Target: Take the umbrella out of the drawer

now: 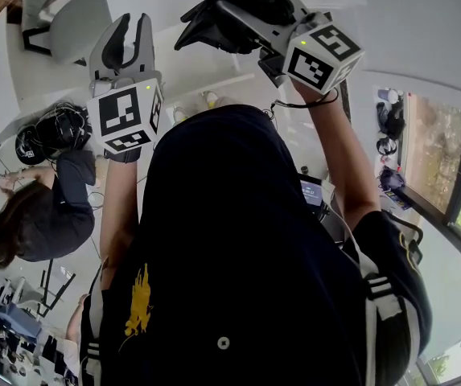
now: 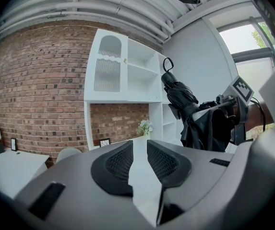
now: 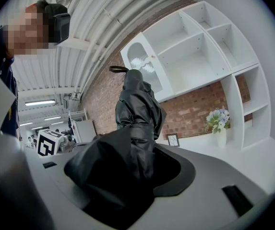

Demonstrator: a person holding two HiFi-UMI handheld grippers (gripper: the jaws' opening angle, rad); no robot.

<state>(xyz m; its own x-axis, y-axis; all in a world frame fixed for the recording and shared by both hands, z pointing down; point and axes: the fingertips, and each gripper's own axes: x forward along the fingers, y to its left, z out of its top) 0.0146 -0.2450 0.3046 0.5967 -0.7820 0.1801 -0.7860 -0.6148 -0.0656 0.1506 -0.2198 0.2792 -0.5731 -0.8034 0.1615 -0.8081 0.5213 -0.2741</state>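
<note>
Your right gripper [image 3: 127, 174] is clamped on the folded black umbrella [image 3: 136, 114] at frame centre, before the white shelving [image 3: 231, 99]. It grips mostly loose cloth, which I judge could slide and drop the umbrella. Your left gripper [image 2: 139, 150] stands narrow and empty, so there is no backup. Your torso [image 1: 238, 240] fills the head view, no drawer shows anywhere, and cloth buries the right gripper's left pad.

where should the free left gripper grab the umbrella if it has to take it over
I'd grip the umbrella on its tightly rolled upper section, coming in level from the side. It stands nearly upright above the right gripper, slim and compact there; lower down, loose fabric bunches around those jaws.
</note>
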